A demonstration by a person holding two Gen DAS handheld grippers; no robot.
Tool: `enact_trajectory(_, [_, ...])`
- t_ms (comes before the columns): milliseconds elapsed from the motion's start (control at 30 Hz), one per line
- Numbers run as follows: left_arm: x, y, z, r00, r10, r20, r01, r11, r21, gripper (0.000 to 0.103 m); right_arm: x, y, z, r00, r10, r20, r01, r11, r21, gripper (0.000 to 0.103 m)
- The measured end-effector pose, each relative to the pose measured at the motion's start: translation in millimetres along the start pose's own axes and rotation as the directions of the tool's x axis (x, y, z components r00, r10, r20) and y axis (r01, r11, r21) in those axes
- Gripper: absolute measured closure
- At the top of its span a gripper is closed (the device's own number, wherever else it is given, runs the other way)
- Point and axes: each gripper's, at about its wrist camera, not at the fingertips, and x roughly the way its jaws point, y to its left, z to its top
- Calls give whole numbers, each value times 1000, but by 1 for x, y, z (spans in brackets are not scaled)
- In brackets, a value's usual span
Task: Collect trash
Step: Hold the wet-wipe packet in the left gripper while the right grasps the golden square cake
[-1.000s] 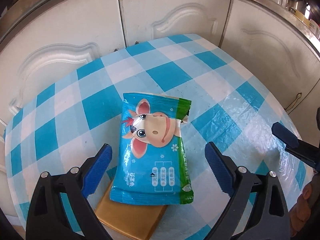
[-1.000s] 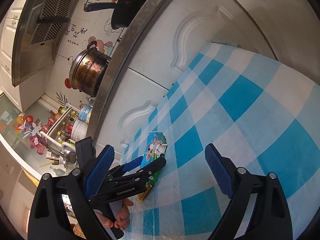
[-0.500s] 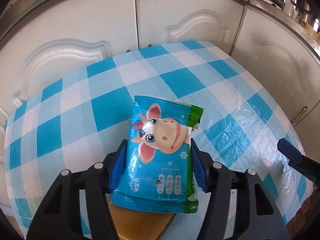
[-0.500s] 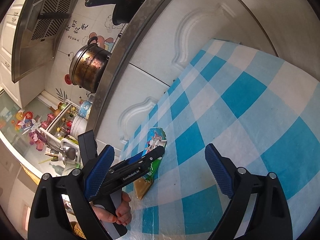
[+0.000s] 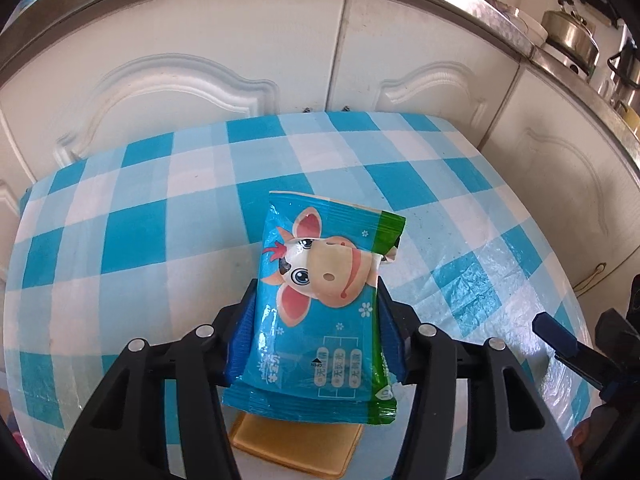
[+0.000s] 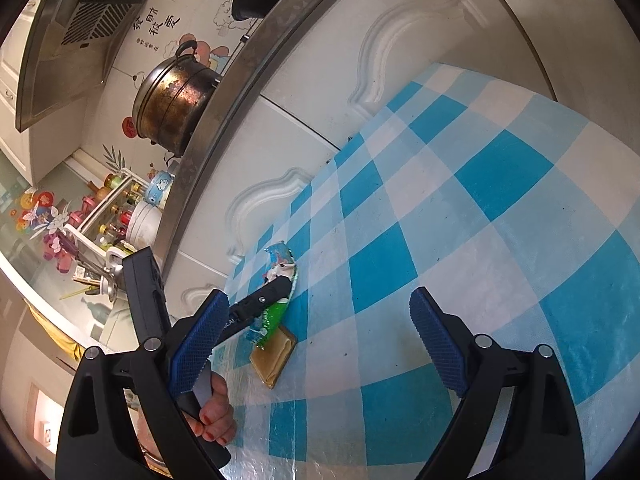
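Checked tablecloth (image 5: pixel 132 236) before white cabinets (image 5: pixel 180 76)

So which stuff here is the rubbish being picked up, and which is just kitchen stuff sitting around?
For the job:
- blue cow packet, between the left gripper fingers, which are closing on it
- flat brown packet under it
- right gripper, open, holding nothing

Just lying about:
- checked tablecloth
- white cupboards
- metal pot
- kettle

blue wet-wipe packet (image 5: pixel 320 312) with a cartoon cow face and a green side strip, a bit crumpled, tilted up off the checkered surface (image 5: pixel 132 236), sitting over a flat gold wrapper (image 5: pixel 296 446).
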Motion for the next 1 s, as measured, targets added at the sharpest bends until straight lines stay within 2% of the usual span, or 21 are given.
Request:
enact_trajectory(200, [-31, 31, -18, 998, -1, 68, 9, 993, -118, 48, 22, 20, -12, 994, -54, -97, 43, 993, -113, 12])
enact_trajectory(300, [-44, 45, -33, 995, 0, 99, 18, 984, -179, 48, 37, 38, -23, 982, -115, -148, 81, 972, -219, 12])
enact_trajectory(500, [-60, 75, -66, 993, 14, 119, 20, 960, -280, 48, 68, 71, -49, 957, -182, -228, 82, 918, -389, 12])
enact_trajectory(600, [-67, 84, -77, 991, 39, 126, -1, 958, -285, 48, 82, 85, -57, 945, -239, -224, 112, 878, -465, 11])
enact_trajectory(700, [-74, 93, -86, 989, 32, 143, 14, 952, -305, 48, 93, 95, -60, 938, -265, -224, 119, 852, -510, 11])
enact_trajectory(800, [-81, 98, -90, 987, 37, 154, 13, 951, -310, 48, 105, 106, -66, 927, -313, -208, 140, 800, -583, 13])
enact_trajectory(867, [-84, 100, -93, 986, 43, 161, 9, 951, -310, 48, 114, 111, -70, 919, -338, -201, 147, 770, -621, 20])
enact_trajectory(1000, [-85, 105, -98, 986, 37, 163, 18, 945, -325, 48, 128, 117, -75, 901, -396, -178, 173, 703, -690, 21])
